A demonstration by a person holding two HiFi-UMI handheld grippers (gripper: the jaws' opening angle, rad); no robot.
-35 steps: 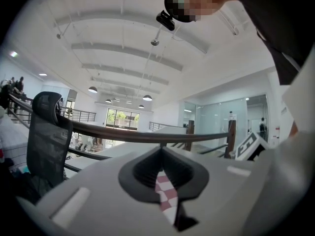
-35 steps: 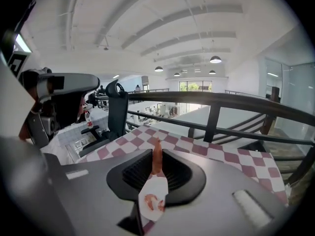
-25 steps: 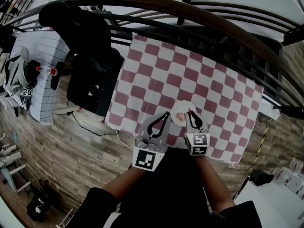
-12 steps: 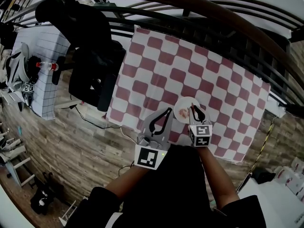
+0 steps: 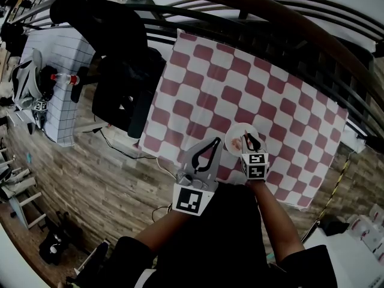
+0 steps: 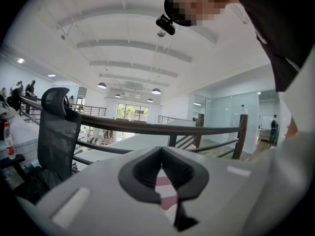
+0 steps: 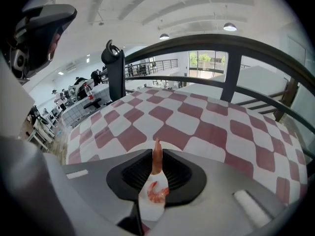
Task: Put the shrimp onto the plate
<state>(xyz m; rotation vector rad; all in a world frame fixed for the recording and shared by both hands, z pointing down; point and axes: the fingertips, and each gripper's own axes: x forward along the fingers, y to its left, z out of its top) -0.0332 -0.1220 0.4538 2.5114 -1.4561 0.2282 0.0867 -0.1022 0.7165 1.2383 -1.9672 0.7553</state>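
A small white plate (image 5: 238, 133) lies near the front edge of the red-and-white checkered table (image 5: 252, 89). My right gripper (image 5: 248, 138) hovers over the plate's near side, shut on an orange shrimp (image 7: 156, 161) that stands upright between its jaws. Below it, a second curled shrimp (image 7: 157, 192) lies on the plate (image 7: 149, 208). My left gripper (image 5: 216, 141) is held just left of the plate, raised off the table. Its jaws meet at the tips with nothing between them (image 6: 160, 150); only the tablecloth (image 6: 165, 190) shows through the gap.
A dark curved railing (image 5: 252, 8) runs behind the table. A black office chair (image 5: 120, 71) stands left of it. Further left is a grid-covered table (image 5: 57, 83) with a bottle (image 5: 63, 78). Wood floor (image 5: 90, 179) lies beside it.
The head view has shifted a little. My right gripper stays over the plate with the shrimp in its jaws, and the left gripper keeps its place beside it.
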